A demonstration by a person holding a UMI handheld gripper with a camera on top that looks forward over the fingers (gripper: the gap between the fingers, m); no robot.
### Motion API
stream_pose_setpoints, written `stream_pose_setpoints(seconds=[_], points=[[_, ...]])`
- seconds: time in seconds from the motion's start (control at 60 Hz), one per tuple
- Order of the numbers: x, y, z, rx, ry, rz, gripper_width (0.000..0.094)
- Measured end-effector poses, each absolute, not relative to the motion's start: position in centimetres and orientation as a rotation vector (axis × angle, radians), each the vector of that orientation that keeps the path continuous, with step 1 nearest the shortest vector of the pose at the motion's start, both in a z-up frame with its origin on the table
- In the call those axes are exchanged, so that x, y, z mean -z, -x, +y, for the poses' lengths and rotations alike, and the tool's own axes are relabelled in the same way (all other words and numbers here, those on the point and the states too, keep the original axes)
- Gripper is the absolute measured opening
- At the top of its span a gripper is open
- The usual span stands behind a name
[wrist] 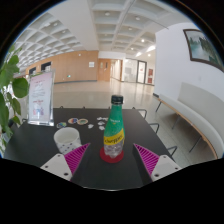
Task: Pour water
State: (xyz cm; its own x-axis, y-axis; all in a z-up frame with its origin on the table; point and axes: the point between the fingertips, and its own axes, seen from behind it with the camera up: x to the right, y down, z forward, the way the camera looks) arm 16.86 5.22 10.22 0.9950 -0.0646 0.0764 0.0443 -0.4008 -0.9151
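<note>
A clear bottle (114,132) with a green label, dark cap and red base stands upright on the black table (100,170), just ahead of my fingers and between their lines. A white cup (67,139) stands on the table to the left of the bottle, near my left finger. My gripper (112,158) is open; its pink pads (74,156) sit wide on either side with clear gaps to the bottle. Nothing is held.
A framed sign (40,98) stands at the table's back left beside a green plant (10,95). Small items (80,122) lie beyond the cup. A white bench (190,110) runs along the right wall. A hall lies beyond the table.
</note>
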Motion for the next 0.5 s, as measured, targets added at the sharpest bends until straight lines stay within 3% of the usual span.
stream_pose_setpoints(seconds=[0.233,0.5], points=[[-15.0,-13.7,-9.0,0.088,2.009,0.024,0.0857],[-18.0,-10.9,-21.5,0.032,2.023,0.067,0.0858]])
